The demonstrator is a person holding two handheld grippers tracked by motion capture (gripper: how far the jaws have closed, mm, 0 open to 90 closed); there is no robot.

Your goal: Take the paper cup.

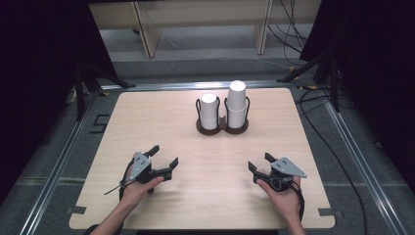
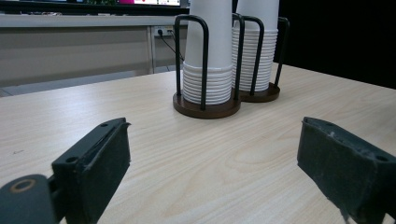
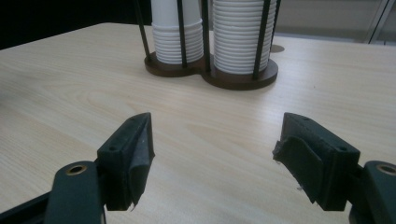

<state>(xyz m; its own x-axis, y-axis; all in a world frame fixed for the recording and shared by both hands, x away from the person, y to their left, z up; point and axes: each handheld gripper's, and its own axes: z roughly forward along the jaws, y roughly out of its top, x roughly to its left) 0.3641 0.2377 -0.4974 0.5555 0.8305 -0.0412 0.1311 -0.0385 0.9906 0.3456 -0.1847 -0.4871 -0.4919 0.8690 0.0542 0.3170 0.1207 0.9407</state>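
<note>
The left gripper (image 1: 165, 156) rests low on the table (image 1: 161, 122) at its near left, held in the person's left hand (image 1: 139, 188). Its jaws stand wide apart with nothing between them, and they point toward the cups. In the left gripper view bare wood lies between the two black pads (image 2: 100, 158).

Farther back, near the table's middle, stands a dark double holder (image 1: 222, 128) with wire loops. Its left ring holds the shorter stack (image 1: 209, 111) of white paper cups, its right ring the taller stack (image 1: 236, 104). The two stacks stand just beside each other, upright.

At the near right, the right gripper (image 1: 261, 163) sits in the right hand (image 1: 284, 193), jaws likewise spread wide and empty, well apart from the holder.
</note>
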